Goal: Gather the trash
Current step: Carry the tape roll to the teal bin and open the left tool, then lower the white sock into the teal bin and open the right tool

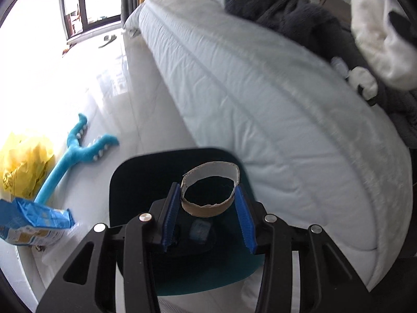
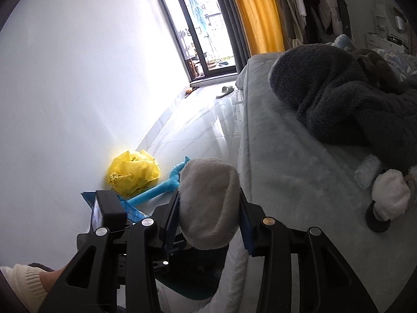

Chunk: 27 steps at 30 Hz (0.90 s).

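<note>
Hovering over the dark bin [image 1: 135,182], the left claw [image 1: 208,206] pinches a cardboard ring [image 1: 209,190] while the right claw [image 2: 208,208] clamps a white sock [image 2: 208,203].

Below my position, the glossy floor [image 2: 198,130] carries a yellow bag [image 2: 133,173], blue plush toy [image 1: 75,151] and blue packet [image 1: 34,221]; the bed [image 1: 260,104] bears a grey blanket [image 2: 338,99].

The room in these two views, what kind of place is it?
Most likely a home bedroom: a quilted mattress fills the view, clothes hang by a yellow curtain, and a slipper lies on the floor.
</note>
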Tool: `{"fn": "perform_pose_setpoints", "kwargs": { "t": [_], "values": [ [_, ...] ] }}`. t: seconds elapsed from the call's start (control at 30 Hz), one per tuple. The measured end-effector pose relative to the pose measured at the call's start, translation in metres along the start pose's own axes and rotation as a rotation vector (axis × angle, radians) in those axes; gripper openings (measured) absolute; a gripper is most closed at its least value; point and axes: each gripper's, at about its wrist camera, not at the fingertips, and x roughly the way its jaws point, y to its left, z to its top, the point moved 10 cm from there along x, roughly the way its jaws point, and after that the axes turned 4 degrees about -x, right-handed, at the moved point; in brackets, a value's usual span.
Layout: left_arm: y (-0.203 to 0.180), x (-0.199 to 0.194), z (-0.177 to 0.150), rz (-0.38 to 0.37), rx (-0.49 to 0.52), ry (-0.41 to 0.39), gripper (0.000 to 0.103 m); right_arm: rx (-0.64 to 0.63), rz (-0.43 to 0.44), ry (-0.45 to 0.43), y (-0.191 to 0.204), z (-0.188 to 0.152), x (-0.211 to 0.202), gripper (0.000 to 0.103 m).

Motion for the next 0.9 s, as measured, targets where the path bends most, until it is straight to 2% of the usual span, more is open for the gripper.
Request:
{"fn": "perform_pose_setpoints", "kwargs": {
  "t": [0.17,0.43,0.5,0.7,0.9],
  "values": [
    [0.029,0.018,-0.026,0.023,-0.018,0.079,0.046,-0.019,0.027,0.018,0.023,0.000,0.017,0.042],
    [0.058,0.034,-0.061,0.019,-0.048,0.188,0.047,-0.056,0.058,0.060,0.056,-0.005,0.046,0.042],
    [0.062,0.035,-0.064,0.010,-0.057,0.190,0.057,-0.061,0.062,0.076,0.061,-0.008,0.054,0.042],
    [0.078,0.025,-0.065,0.012,-0.084,0.169,0.074,-0.068,0.060,0.171,0.067,-0.030,0.086,0.042],
    [0.093,0.002,-0.051,0.010,-0.112,0.099,0.079,-0.068,0.040,0.244,0.072,-0.048,0.112,0.042]
  ]
}}
